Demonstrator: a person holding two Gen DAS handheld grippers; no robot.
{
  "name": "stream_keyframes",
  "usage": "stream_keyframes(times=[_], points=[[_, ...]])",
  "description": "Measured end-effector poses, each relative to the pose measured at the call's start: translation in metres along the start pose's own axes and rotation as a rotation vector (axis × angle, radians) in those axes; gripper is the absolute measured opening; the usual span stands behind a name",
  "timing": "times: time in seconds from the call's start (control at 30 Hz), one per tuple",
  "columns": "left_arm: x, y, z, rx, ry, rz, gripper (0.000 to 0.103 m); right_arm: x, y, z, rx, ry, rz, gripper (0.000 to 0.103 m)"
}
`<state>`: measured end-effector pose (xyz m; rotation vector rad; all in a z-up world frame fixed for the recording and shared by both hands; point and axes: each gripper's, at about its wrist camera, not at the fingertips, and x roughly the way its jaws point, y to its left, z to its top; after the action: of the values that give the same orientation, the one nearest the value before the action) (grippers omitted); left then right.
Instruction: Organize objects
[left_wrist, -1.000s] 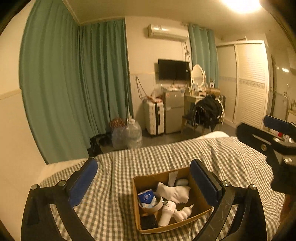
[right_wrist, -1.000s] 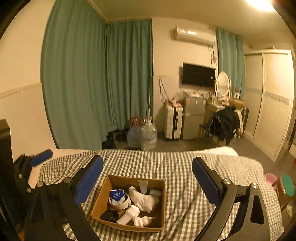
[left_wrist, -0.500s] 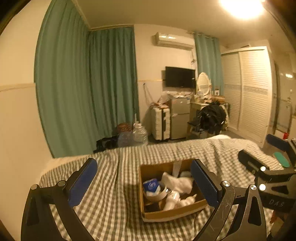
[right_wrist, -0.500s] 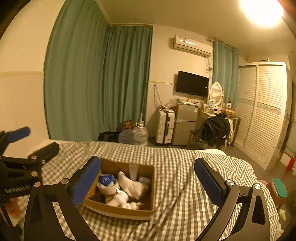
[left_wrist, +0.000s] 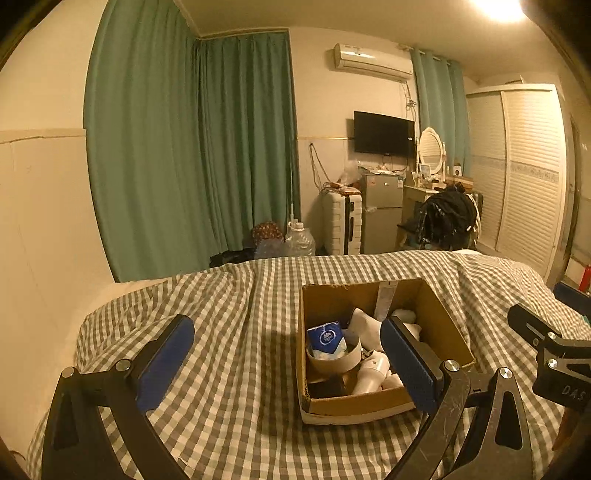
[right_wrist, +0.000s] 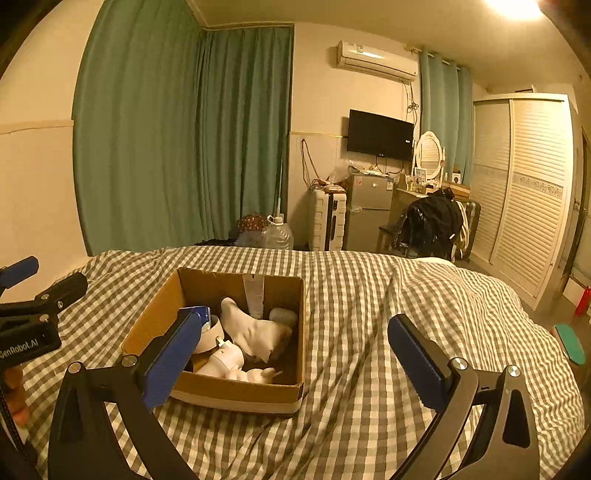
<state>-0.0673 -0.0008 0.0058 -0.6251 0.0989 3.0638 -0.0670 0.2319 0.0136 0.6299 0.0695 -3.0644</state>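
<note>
An open cardboard box sits on the checked bed cover; it also shows in the right wrist view. Inside lie a white sock, a blue-and-white small carton in a tape roll, white bottles and a dark item. My left gripper is open and empty, above the bed, its right finger over the box. My right gripper is open and empty, its left finger over the box's near left part. Each gripper shows at the edge of the other's view.
The bed's checked cover fills the foreground. Beyond it stand green curtains, water jugs, a white suitcase, a small fridge, a chair with dark clothes and a louvred wardrobe.
Both grippers have come lower and closer to the box, which now looks larger in both views. Both stay open and empty.
</note>
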Motion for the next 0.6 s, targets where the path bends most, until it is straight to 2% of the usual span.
stream_keyframes(times=[0.6], points=[[-0.0033,-0.0092,-0.0044,0.027,0.021,-0.021,0.103,-0.0023,0.0011,0.0019,0.010,0.000,-0.001,0.101]])
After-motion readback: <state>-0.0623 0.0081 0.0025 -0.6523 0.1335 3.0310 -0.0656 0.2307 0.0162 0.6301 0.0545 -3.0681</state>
